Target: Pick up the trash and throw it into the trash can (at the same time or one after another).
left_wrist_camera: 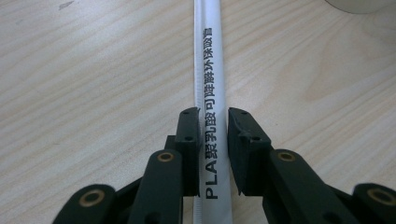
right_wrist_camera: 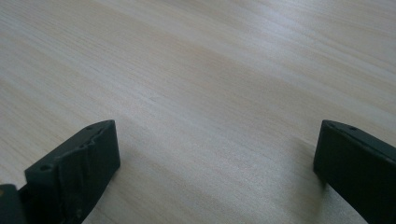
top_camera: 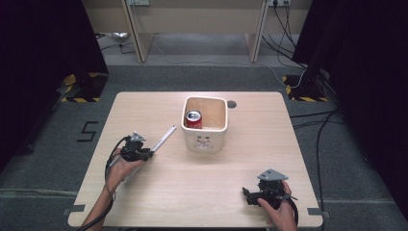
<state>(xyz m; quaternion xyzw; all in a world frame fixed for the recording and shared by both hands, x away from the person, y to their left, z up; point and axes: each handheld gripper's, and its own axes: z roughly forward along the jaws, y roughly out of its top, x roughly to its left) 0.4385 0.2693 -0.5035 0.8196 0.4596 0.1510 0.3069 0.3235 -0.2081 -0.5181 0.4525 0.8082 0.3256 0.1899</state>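
A long white paper-wrapped straw (top_camera: 166, 135) with black print lies slanted across the left part of the wooden table (top_camera: 250, 159). Its far end points at a square cream container (top_camera: 204, 142). My left gripper (top_camera: 150, 154) is shut on the straw's near end. In the left gripper view the two black jaws press both sides of the straw (left_wrist_camera: 210, 70) at the gripper (left_wrist_camera: 214, 116). A red drink can (top_camera: 193, 118) stands upright inside the container. My right gripper (top_camera: 246, 195) rests low at the front right, open (right_wrist_camera: 217, 128), with bare wood between its jaws.
A round cable hole (top_camera: 232, 103) sits in the table behind the container. The container's bottom edge (left_wrist_camera: 359, 4) shows at the top right of the left gripper view. Cables (top_camera: 317, 125) lie on the grey floor to the right, and a desk frame (top_camera: 197, 29) stands beyond the table.
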